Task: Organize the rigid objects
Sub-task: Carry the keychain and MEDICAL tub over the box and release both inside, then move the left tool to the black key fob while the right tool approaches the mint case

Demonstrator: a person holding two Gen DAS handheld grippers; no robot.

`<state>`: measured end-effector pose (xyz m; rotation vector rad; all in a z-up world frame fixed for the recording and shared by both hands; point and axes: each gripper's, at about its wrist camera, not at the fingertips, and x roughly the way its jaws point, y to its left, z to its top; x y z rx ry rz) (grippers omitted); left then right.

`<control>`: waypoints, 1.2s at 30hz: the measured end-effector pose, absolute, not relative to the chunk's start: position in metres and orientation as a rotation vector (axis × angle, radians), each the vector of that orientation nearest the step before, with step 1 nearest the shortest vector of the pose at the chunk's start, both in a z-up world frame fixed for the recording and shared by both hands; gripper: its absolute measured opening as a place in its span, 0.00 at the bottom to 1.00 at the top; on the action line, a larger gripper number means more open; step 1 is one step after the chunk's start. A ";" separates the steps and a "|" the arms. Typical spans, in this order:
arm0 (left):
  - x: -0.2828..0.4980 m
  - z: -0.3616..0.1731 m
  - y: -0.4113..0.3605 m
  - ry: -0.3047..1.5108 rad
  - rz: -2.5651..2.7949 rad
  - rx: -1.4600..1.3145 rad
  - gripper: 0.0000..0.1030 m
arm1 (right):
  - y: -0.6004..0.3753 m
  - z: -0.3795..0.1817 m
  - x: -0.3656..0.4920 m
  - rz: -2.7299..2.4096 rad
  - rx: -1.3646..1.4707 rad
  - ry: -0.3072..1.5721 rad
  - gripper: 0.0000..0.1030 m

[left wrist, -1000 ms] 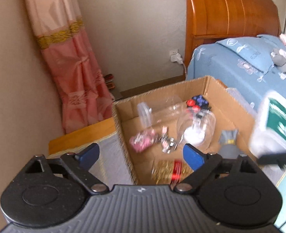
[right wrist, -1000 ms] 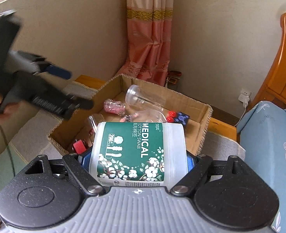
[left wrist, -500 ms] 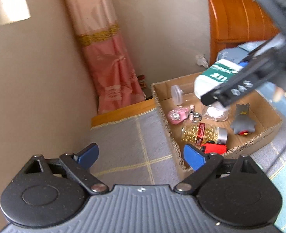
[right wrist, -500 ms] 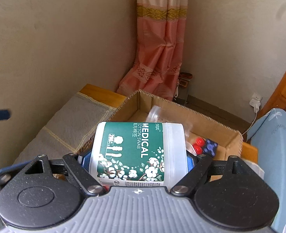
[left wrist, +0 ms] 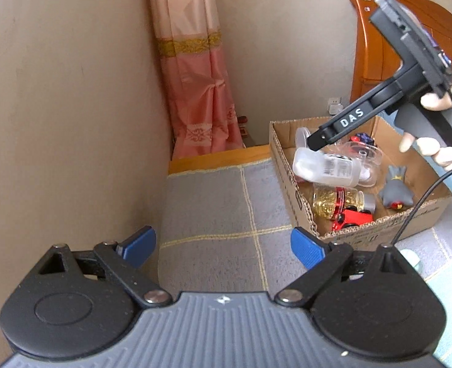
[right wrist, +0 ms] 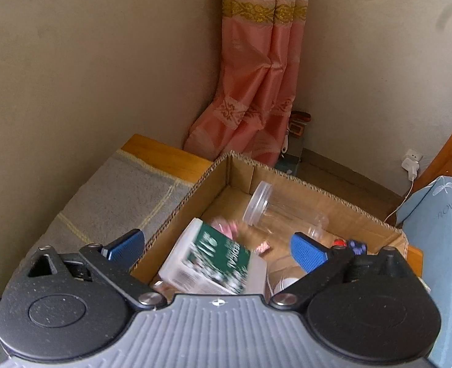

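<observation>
A white cotton-swab tub (right wrist: 213, 263) with a green label lies tilted and blurred inside the cardboard box (right wrist: 195, 193), below my right gripper (right wrist: 216, 248). That gripper's jaws are opening wide and its blue pads stand clear of the tub. From the left wrist view the same tub (left wrist: 327, 168) rests on other items in the box (left wrist: 287, 165), under the right gripper's tip (left wrist: 318, 141). My left gripper (left wrist: 223, 247) is open and empty over the grey blanket (left wrist: 213, 202), left of the box.
The box also holds a clear jar (right wrist: 275, 208), a bottle of golden capsules (left wrist: 339, 199), a red toy car (left wrist: 351, 217), a grey plush (left wrist: 396, 190) and red and blue pieces (right wrist: 348, 243). A gloved hand (left wrist: 434, 150) holds the right gripper. Pink curtain (left wrist: 195, 92), wooden headboard and blue bedding border the area.
My right gripper has opened and the cotton-swab tub has dropped out of it into the box. The left gripper has swung away to the left of the box.
</observation>
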<state>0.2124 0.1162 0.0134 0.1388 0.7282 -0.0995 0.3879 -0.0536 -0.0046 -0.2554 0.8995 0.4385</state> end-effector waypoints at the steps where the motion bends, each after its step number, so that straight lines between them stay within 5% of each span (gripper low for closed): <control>1: 0.212 0.012 0.116 0.733 -0.103 0.136 0.92 | -0.054 -0.005 0.386 0.440 -0.260 0.899 1.00; 20: 0.183 0.004 0.089 0.759 -0.139 0.108 0.95 | -0.097 -0.003 0.275 0.470 -0.212 0.864 1.00; 36: 0.177 -0.050 0.058 0.876 -0.230 0.112 0.95 | -0.121 -0.111 0.219 0.248 -0.082 0.922 1.00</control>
